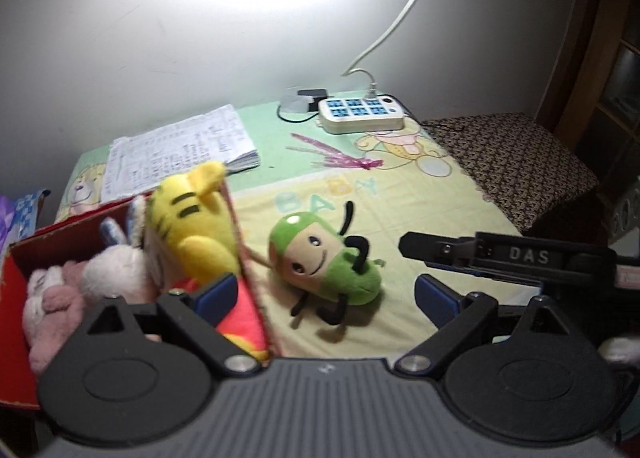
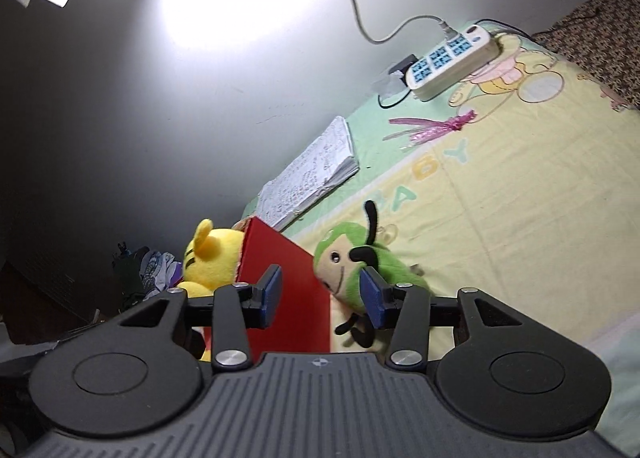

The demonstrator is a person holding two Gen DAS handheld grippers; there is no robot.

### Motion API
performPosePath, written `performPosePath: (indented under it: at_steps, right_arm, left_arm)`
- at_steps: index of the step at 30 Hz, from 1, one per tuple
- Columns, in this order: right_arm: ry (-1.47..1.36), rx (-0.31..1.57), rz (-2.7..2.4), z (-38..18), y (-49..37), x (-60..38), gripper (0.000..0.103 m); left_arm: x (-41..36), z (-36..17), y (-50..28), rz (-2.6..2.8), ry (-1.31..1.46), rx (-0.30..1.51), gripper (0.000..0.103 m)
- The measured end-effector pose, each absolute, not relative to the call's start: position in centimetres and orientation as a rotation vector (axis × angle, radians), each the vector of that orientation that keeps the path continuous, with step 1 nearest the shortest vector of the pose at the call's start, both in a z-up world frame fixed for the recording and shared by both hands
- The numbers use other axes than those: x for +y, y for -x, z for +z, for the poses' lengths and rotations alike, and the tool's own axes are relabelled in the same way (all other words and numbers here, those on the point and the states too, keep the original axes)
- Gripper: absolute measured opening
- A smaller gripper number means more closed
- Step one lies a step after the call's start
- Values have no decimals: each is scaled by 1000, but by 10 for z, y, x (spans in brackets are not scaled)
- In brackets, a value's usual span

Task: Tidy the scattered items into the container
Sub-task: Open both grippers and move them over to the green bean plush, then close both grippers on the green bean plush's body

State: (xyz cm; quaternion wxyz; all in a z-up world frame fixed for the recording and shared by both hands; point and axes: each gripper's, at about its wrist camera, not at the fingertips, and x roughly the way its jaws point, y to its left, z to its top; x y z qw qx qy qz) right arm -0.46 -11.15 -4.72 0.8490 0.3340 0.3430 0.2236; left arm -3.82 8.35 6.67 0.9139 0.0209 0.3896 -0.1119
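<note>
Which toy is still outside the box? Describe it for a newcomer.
Start at the red cardboard box on the pastel baby-print blanket. Against its right wall lies a green plush bug. Unlike the boxed yellow and pink toys, it has black antennae and legs.

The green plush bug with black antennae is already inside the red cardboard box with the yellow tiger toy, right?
Not quite. The green plush bug lies on the baby-print blanket just outside the red cardboard box; the left wrist view shows it. The yellow tiger toy is indeed in the box.
</note>
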Motion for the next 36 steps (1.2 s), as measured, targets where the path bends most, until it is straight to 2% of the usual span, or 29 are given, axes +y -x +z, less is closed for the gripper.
performPosePath:
  at_steps: [10, 18, 27, 34, 36]
  right_arm:
    - [-768, 861, 585, -81, -54, -159, 54]
    - [-646, 936, 776, -93, -94, -137, 59]
    - [-529, 1016, 888, -111, -132, -92, 61]
    - [-603, 1084, 889, -132, -149, -83, 57]
    - [-638, 1093, 888, -135, -149, -86, 56]
  left_arm:
    - [2, 4, 11, -255, -160, 876, 98]
    - [-3, -40, -22, -81, -192, 962, 98]
    - [11, -62, -49, 3, -159, 994, 98]
    - [26, -76, -67, -22, -78, 1034, 88]
    - [27, -78, -69, -29, -82, 1038, 87]
